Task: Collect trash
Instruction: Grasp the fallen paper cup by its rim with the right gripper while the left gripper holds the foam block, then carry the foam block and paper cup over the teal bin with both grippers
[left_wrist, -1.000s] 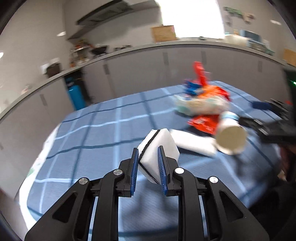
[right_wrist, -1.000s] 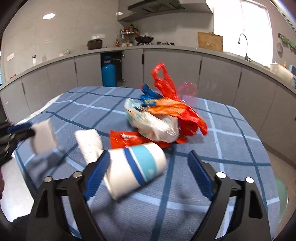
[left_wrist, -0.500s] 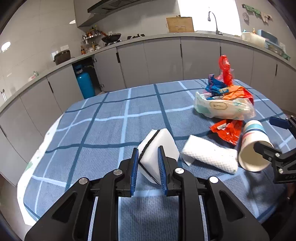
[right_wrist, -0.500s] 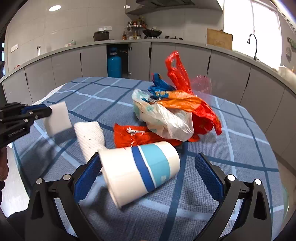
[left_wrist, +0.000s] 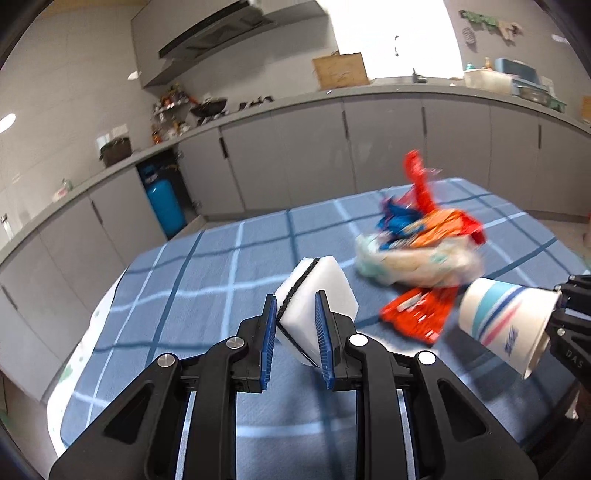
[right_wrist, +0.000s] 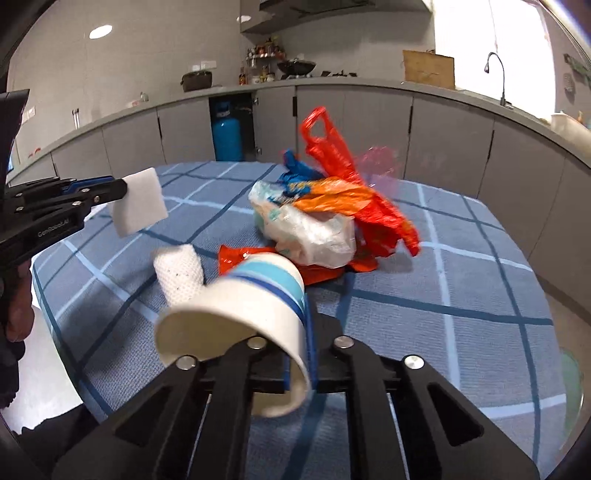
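My left gripper (left_wrist: 295, 334) is shut on a white sponge (left_wrist: 317, 295) with a black band and holds it above the blue checked tablecloth (left_wrist: 207, 280). The sponge also shows in the right wrist view (right_wrist: 138, 205), raised at the left. My right gripper (right_wrist: 297, 363) is shut on the rim of a white paper cup (right_wrist: 236, 314) with blue stripes, lifted off the table; the cup shows at the right of the left wrist view (left_wrist: 506, 325). A rolled white paper towel (right_wrist: 179, 273) and a red wrapper (right_wrist: 236, 256) lie on the cloth.
A heap of plastic bags (right_wrist: 325, 218), orange, red, blue and clear, sits mid-table. Grey kitchen cabinets (right_wrist: 443, 147) curve behind the table, with a blue gas cylinder (right_wrist: 226, 140) in an open bay. The table edge runs along the left (left_wrist: 88, 332).
My right gripper has closed on the cup's rim and lifted it off the cloth. My left gripper has risen and tilted with the sponge still held.
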